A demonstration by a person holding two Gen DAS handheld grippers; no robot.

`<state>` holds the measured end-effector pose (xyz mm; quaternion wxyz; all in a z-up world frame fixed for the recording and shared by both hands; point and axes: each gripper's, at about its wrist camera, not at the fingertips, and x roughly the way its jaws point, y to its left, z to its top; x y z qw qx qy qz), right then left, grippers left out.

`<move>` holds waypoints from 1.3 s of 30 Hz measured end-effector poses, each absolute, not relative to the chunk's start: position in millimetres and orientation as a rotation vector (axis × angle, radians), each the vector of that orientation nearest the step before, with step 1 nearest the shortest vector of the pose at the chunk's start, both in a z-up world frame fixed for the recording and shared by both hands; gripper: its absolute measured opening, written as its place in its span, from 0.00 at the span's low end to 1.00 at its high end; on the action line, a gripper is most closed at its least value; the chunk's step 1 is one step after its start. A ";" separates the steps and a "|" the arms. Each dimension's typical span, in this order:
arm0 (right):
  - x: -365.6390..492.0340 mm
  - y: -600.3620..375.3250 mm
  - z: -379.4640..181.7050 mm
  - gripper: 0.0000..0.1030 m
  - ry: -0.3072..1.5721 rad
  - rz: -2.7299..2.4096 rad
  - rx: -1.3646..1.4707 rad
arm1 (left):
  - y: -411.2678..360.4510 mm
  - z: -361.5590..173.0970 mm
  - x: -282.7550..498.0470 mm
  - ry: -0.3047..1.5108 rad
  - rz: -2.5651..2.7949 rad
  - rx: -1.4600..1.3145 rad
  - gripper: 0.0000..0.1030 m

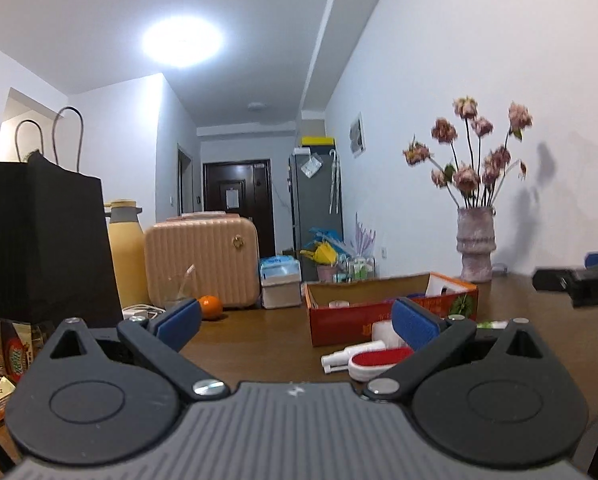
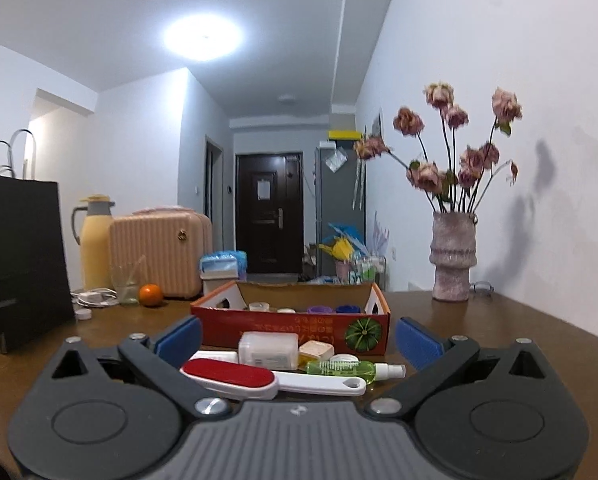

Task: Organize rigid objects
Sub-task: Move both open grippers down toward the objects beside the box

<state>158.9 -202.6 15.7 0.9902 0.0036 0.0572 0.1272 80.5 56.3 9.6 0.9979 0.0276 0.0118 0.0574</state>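
Right gripper (image 2: 297, 338) is held low over the worktop (image 2: 499, 332) with its jaws spread wide and nothing between them, so nothing's been picked up yet. Framed right in that gap is the loose pile: a red lint brush (image 2: 235, 376) with a white handle lying flat nearest the gripper, a green spray bottle (image 2: 339, 369) on its side just behind it, then a white plastic box (image 2: 267, 350) and a small beige block (image 2: 316, 350). The pile is parked just in front of the red cardboard box (image 2: 295, 322), which already has a few small jars inside, so it's probably the place everything gets sorted into.

Left gripper (image 1: 297, 326) is also wide open and empty, kept off to the left, with the same brush (image 1: 379, 362) and a white bottle (image 1: 351, 354) seen near its right finger.

Further out, nothing task-related is touched: orange (image 2: 151, 294), yellow thermos (image 2: 95, 248), pink suitcase (image 2: 161, 252), vase of dried flowers (image 2: 453, 258) by the wall.
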 end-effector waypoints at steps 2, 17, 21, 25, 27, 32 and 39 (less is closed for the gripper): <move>147.2 -205.9 17.3 1.00 0.101 0.254 -0.007 | 56.6 13.4 75.6 0.013 0.113 0.048 1.00; 101.3 -216.1 3.9 1.00 0.061 0.175 -0.060 | 39.6 16.4 68.0 0.014 0.050 0.070 1.00; 99.9 -214.4 -2.1 1.00 0.056 0.160 -0.121 | 36.4 11.9 73.6 0.041 0.043 0.062 1.00; 109.6 -218.5 -14.2 1.00 0.099 0.162 -0.105 | 30.4 0.0 85.0 0.098 0.027 0.062 1.00; 121.8 -223.1 -20.3 0.99 0.162 0.181 -0.079 | 27.5 -7.6 94.8 0.137 0.017 0.067 1.00; 157.8 -235.7 -30.2 0.86 0.279 0.194 -0.022 | 23.4 -24.4 124.6 0.233 0.017 0.080 1.00; 212.3 -239.5 -37.7 0.74 0.370 0.206 -0.017 | 19.7 -25.4 177.7 0.303 -0.008 0.089 1.00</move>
